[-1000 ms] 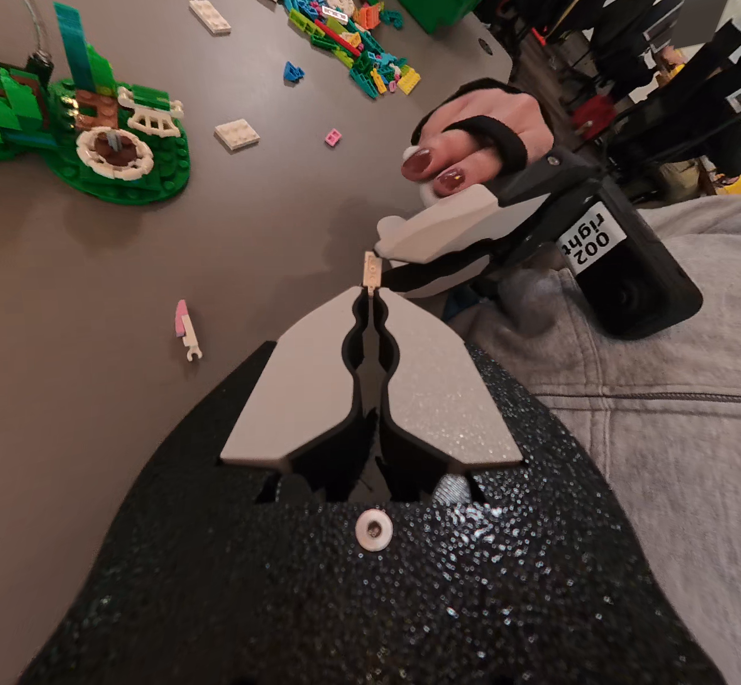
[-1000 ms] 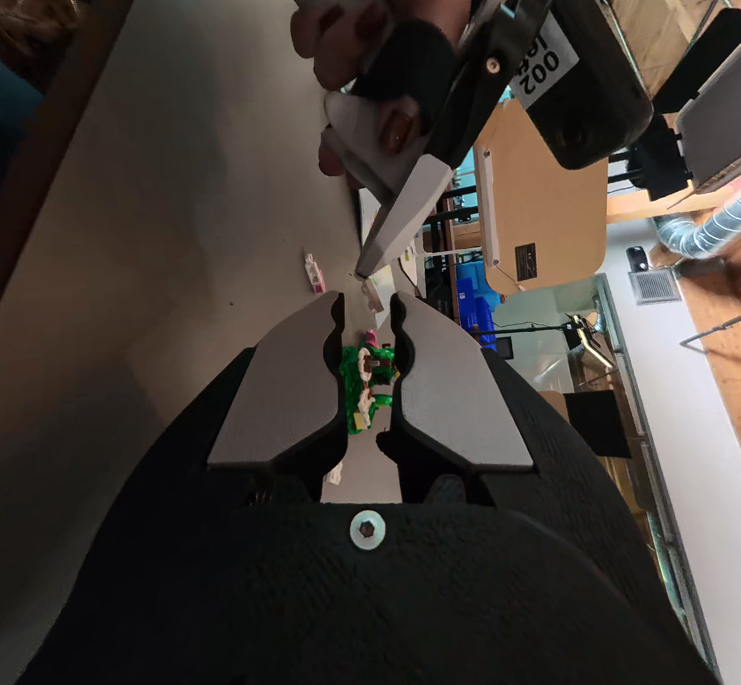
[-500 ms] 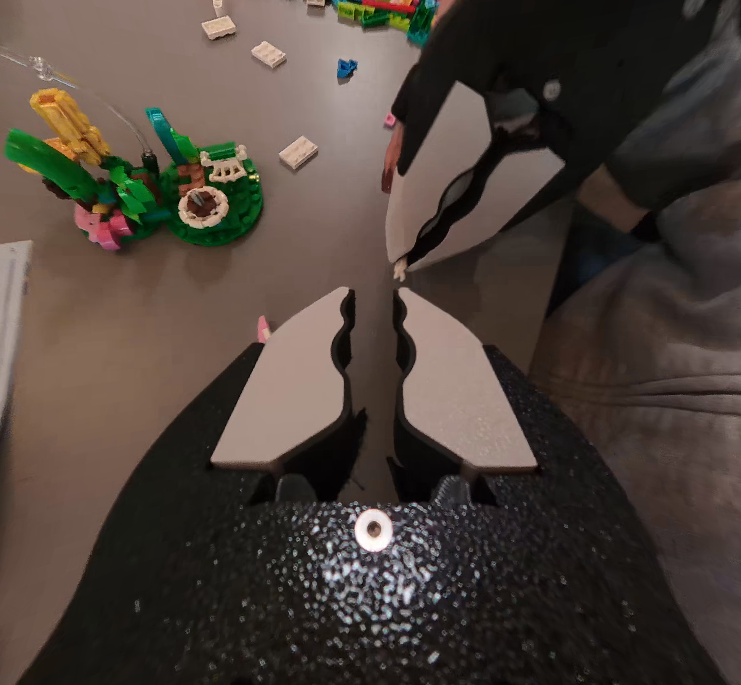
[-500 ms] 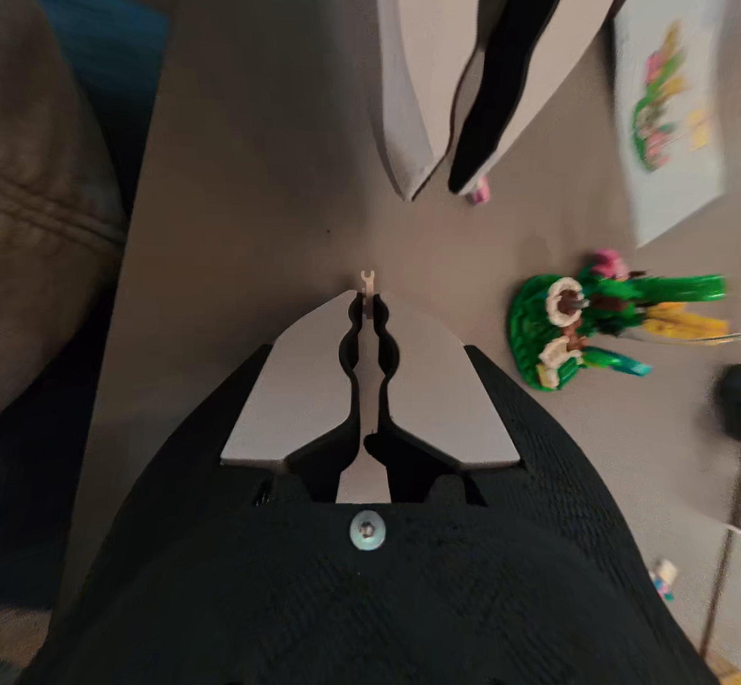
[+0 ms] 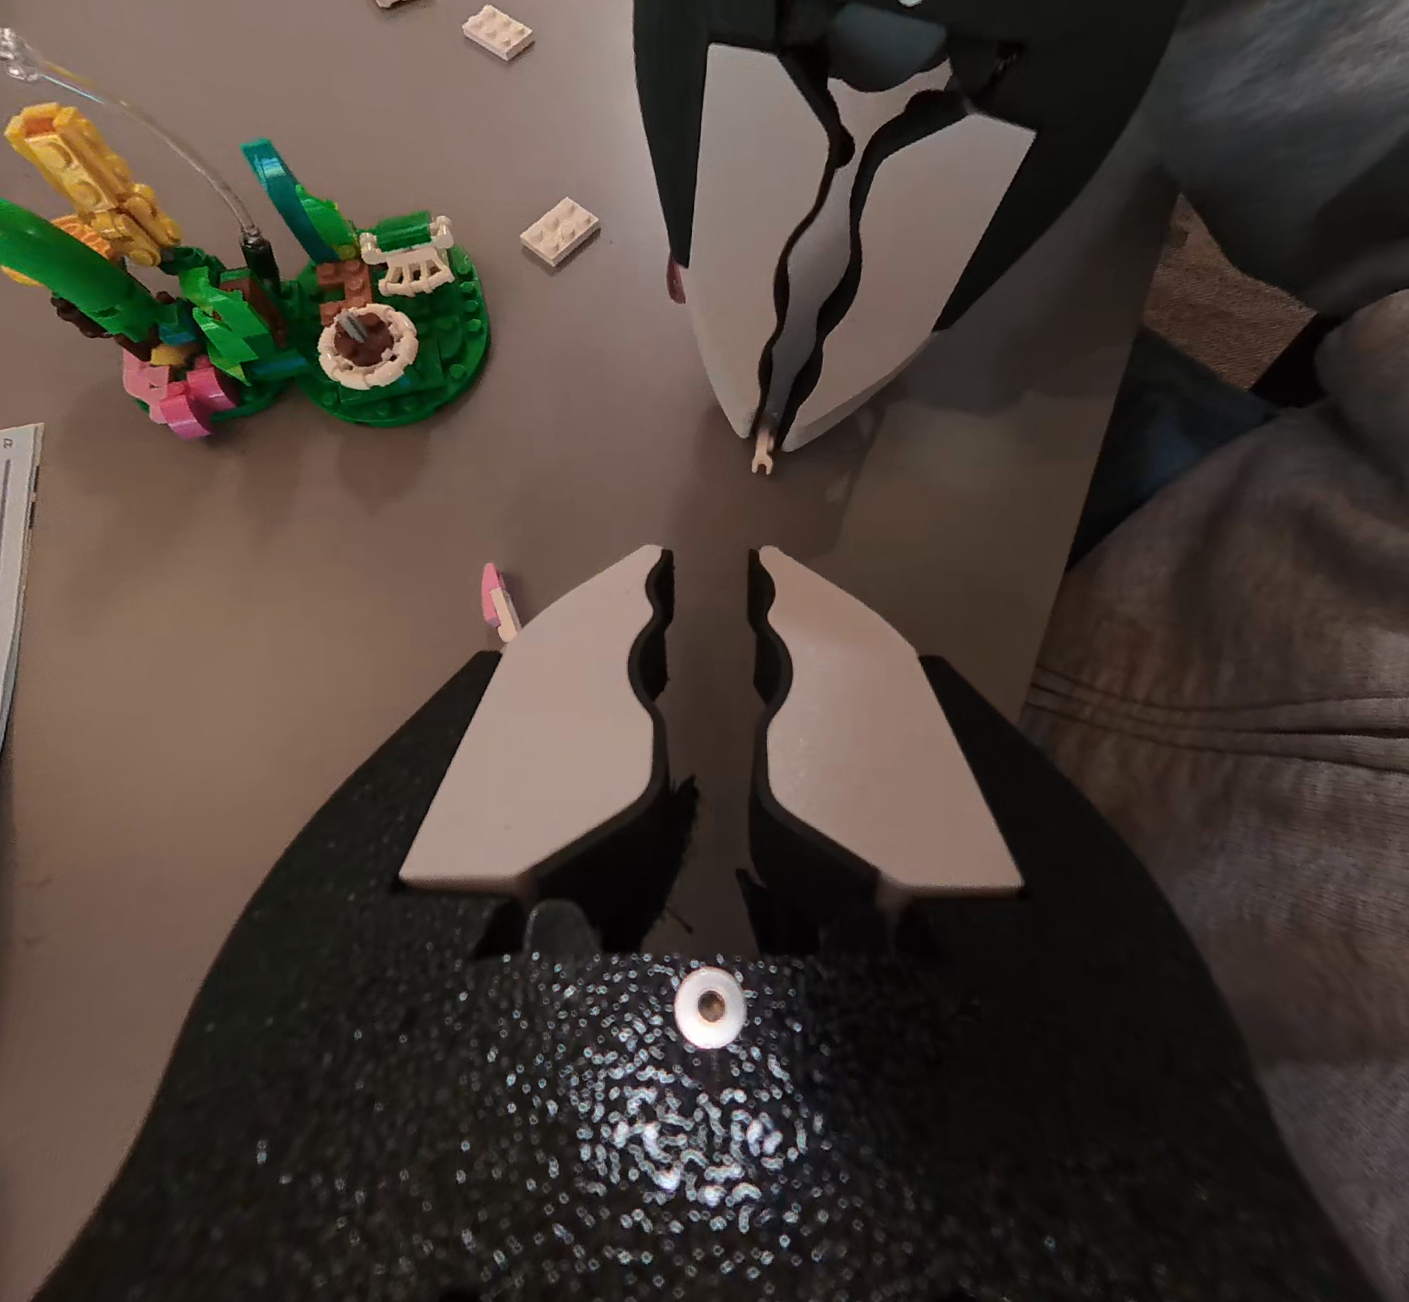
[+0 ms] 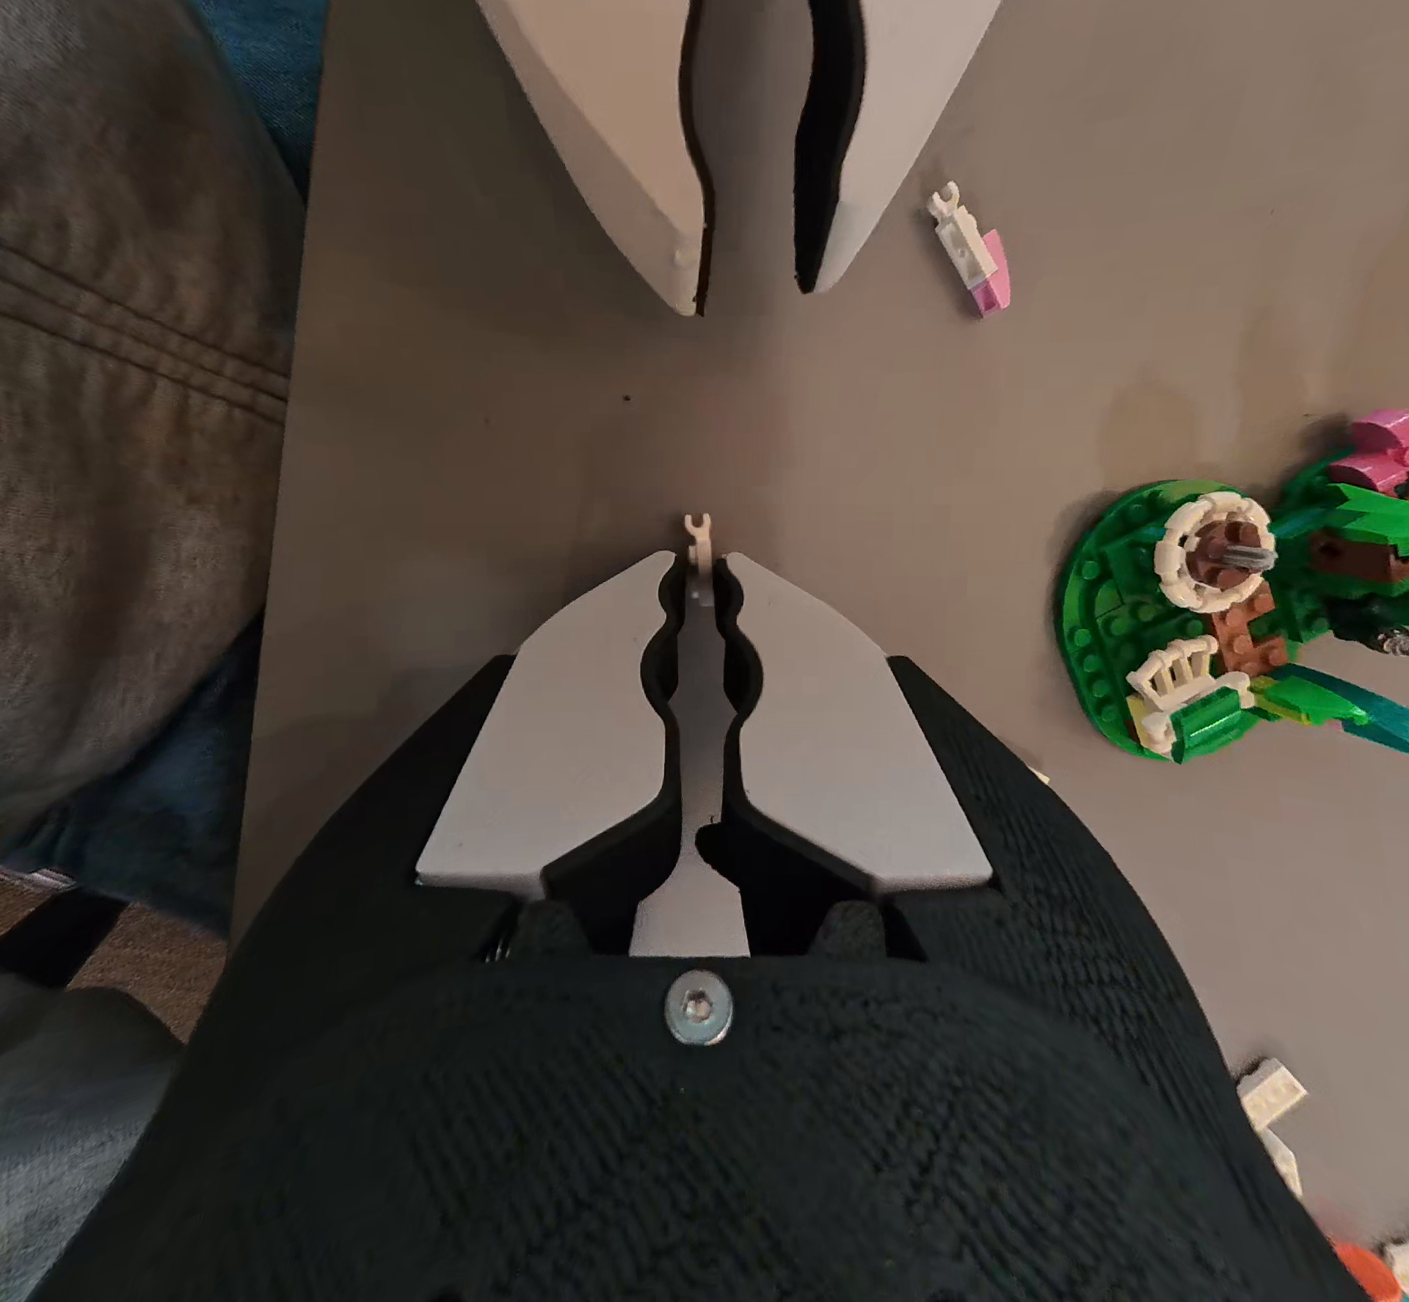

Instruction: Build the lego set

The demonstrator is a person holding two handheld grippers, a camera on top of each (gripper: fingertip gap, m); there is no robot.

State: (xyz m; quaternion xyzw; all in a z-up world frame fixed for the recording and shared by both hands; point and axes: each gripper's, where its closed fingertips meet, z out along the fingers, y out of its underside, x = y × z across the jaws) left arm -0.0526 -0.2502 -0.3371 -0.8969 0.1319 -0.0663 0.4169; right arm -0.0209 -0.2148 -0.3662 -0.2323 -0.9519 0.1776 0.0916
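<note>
The right gripper (image 6: 700, 556) pinches a tiny white clip-ended lego piece (image 6: 698, 541) above the grey table (image 6: 534, 388), well apart from the round green lego garden model (image 6: 1189, 625). The left gripper (image 5: 710, 560), facing it, stands narrowly parted and empty. No writing is legible.

Dim, warm indoor light falls from overhead on the grey-brown table (image 5: 229, 579), leaving soft, diffuse shadows beneath the green lego model (image 5: 381, 350) and the right claw (image 5: 770, 426). Speckled glare glitters across the textured black housing of the left claw (image 5: 709, 564) in the left wrist view, while the same housing in the right wrist view stays matte and dark. Wide-angle distortion bends the table edge and stretches the frame corners. Focus holds centrally; the grey sleeve (image 6: 114, 350) softens at the margin.
</note>
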